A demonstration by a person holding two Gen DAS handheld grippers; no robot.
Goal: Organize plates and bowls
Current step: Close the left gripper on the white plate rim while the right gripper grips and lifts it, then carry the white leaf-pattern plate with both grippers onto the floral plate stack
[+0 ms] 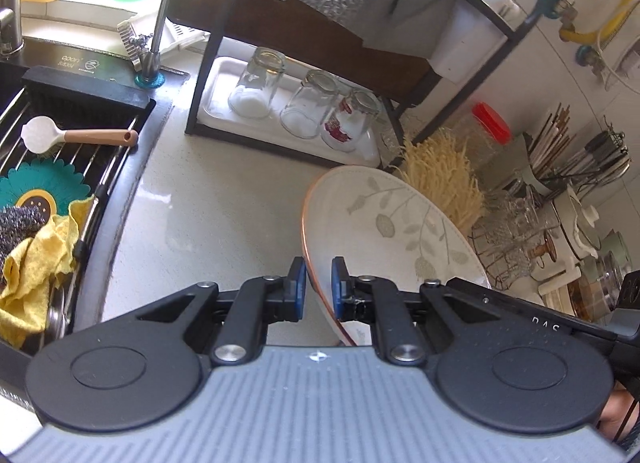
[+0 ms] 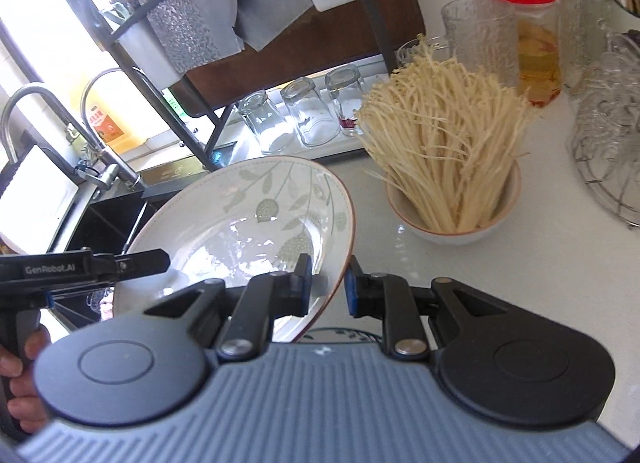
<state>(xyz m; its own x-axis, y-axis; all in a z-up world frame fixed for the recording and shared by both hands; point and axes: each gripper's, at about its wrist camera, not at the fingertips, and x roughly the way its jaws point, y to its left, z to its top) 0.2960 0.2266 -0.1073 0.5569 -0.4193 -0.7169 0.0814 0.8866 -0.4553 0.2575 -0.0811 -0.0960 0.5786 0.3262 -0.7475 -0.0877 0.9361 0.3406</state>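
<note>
While the left gripper [image 1: 319, 288] is pinching the brown-edged rim of the leaf-patterned plate [image 1: 394, 223] between its blue pads [image 1: 337, 289], the left wrist view is showing that plate tilting up over the pale countertop [image 1: 208, 199], running from the jaws toward two o'clock. At twelve o'clock three upturned glasses [image 1: 308, 109] are standing on a white tray [image 1: 216, 103] under a dark rack, at nine o'clock a white spoon [image 1: 38, 135] is lying on the sink grid, and at three o'clock the tip of the other tool is showing. In the right wrist view, the right gripper [image 2: 329, 283] is clamping the opposite rim of the same plate [image 2: 248, 215], which is stretching toward ten o'clock, off the counter. At one o'clock a bowl [image 2: 472, 229] of enoki mushrooms [image 2: 444, 135] is sitting on the counter, near the plate but apart, with a red-lidded jar [image 2: 534, 43] beyond it. At nine o'clock the left tool is gripping the plate's far edge, a person's fingers [image 2: 16, 363] wrapping its handle.
</note>
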